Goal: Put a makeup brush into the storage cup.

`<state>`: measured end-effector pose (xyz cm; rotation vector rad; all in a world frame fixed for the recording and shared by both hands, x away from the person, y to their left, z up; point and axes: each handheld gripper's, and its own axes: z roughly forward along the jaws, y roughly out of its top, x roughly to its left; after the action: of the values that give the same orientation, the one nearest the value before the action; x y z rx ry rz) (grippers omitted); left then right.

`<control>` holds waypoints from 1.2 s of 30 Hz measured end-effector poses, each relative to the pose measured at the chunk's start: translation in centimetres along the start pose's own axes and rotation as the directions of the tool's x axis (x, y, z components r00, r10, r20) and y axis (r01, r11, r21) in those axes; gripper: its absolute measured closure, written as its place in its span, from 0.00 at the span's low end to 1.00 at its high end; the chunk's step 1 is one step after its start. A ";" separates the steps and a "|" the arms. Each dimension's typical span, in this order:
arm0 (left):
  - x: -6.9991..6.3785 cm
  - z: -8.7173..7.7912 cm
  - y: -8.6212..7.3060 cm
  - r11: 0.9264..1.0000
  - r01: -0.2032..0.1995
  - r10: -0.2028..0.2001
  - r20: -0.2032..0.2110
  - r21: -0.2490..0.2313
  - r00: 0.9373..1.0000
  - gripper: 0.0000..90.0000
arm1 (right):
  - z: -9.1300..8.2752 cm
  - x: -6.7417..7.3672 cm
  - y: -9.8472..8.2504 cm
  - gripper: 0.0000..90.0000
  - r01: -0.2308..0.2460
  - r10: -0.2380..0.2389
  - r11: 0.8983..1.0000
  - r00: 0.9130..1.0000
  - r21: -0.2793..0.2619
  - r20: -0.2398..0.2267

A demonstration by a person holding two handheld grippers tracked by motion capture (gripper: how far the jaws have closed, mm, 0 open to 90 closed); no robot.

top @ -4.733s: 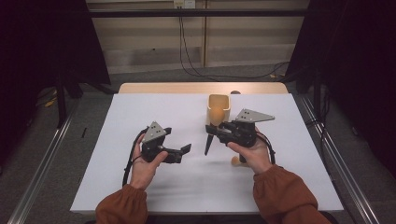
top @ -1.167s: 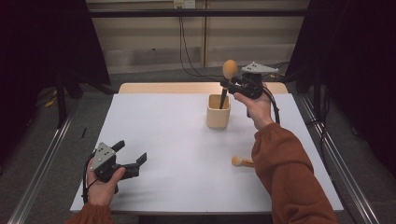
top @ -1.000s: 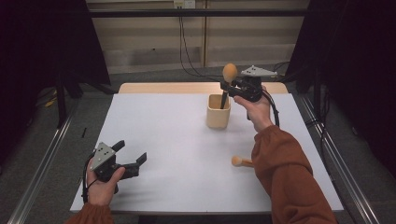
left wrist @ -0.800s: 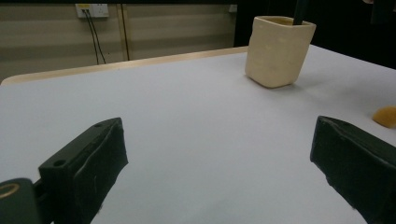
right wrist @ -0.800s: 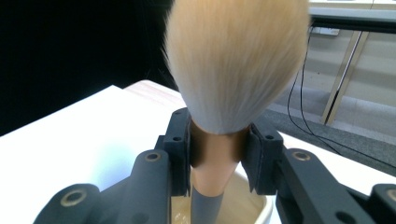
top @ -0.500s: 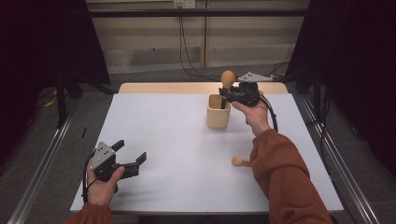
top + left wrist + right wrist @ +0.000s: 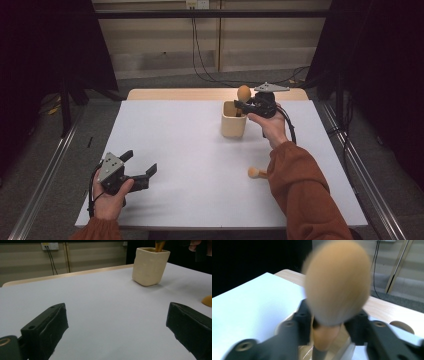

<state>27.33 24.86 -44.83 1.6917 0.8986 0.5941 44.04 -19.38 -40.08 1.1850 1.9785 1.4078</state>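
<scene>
The right tool (image 7: 244, 106) sits over the rim of a cream cup (image 7: 233, 120) at the far side of the tabletop (image 7: 190, 150), with a wooden utensil (image 7: 243, 94) standing between its jaws. In the right gripper view the jaws flank the utensil's narrow neck (image 7: 325, 336) just under its egg-shaped head (image 7: 338, 281); they have just been opening, and a sliver of gap seems to show on each side, so I judge the grip released or nearly so, though blur makes it hard to be sure. The utensil's long axis runs close to upright, straight down from the tool into the cup, its lower end hidden inside. Any coming move turns on that line: the utensil lies directly below and between the jaws, so the tool would need to back away without tipping it.

Outward from there, the cup is matte, pale and squarish with rounded corners, its wall slightly uneven. The utensil is smooth, warm brown wood with a rounded head.

Nearer the person and below the right forearm, a second wooden piece (image 7: 256, 172) lies flat on the tabletop; the right hand is the closer one to it.

The left tool (image 7: 141, 170) rests low at the near left, jaws spread wide with nothing between them, well apart from the cup. The tabletop is plain white and smooth.
</scene>
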 end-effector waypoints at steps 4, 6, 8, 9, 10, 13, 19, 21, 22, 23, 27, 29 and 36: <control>0.0 0.0 0.0 1.000 0.002 -0.002 -0.001 0.002 1.000 0.04 | -0.1 0.0 -0.3 0.38 0.003 -0.003 1.000 0.999 -0.006 0.040; 0.0 0.0 0.0 1.000 0.003 -0.003 0.001 0.001 1.000 0.04 | -0.1 -0.1 -0.6 0.34 -0.008 0.008 1.000 0.999 -0.014 0.032; 0.0 0.0 0.0 1.000 0.002 -0.002 0.000 0.004 1.000 0.04 | -0.2 -0.1 -0.8 0.29 -0.014 0.014 1.000 0.999 -0.015 0.033; 0.0 0.0 0.0 1.000 0.005 -0.005 0.003 0.003 1.000 0.04 | -0.2 -0.1 -0.9 0.29 -0.009 0.010 1.000 0.999 -0.017 0.039; 0.0 0.0 0.0 1.000 0.006 -0.006 0.003 0.001 1.000 0.04 | -0.2 -0.1 -1.0 0.27 -0.010 0.011 1.000 0.999 -0.023 0.044; 0.1 0.0 0.0 1.000 0.007 -0.007 0.002 0.001 1.000 0.04 | -0.5 0.1 -0.9 0.14 -0.013 0.015 0.999 0.998 -0.036 0.062; 0.1 -0.2 -0.1 1.000 0.007 -0.007 -0.001 -0.001 1.000 0.04 | -1.5 0.3 -0.9 0.06 -0.013 0.018 0.997 0.998 -0.080 0.057; 0.0 -0.3 0.0 1.000 0.008 -0.008 -0.003 -0.003 1.000 0.04 | -1.8 0.2 -1.1 0.04 -0.018 0.022 0.996 0.998 -0.084 0.053; 0.0 -0.3 0.0 1.000 0.009 -0.009 -0.001 -0.003 1.000 0.04 | -2.0 0.2 -1.2 0.04 -0.019 0.023 0.996 0.998 -0.087 0.051; 0.0 -0.3 0.0 1.000 0.005 -0.005 -0.001 0.000 1.000 0.04 | -2.3 0.2 -1.3 0.04 -0.019 0.023 0.996 0.999 -0.091 0.047; 0.1 -0.4 -0.1 1.000 0.001 -0.001 0.002 0.002 1.000 0.04 | -3.0 0.3 -1.6 0.04 0.002 0.003 0.994 0.999 -0.106 0.046; 0.1 -0.4 -0.1 1.000 0.005 -0.005 0.002 0.001 1.000 0.04 | -3.4 0.2 -1.8 0.02 -0.006 0.010 0.994 0.999 -0.106 0.037; 0.0 -0.6 -0.1 1.000 0.003 -0.003 0.001 0.001 1.000 0.04 | -4.9 0.2 -2.4 0.02 -0.001 0.004 0.993 1.000 -0.115 0.021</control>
<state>26.85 25.19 -44.75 1.6913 0.9008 0.5915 39.32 -22.19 -40.32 1.1467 1.8557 1.4832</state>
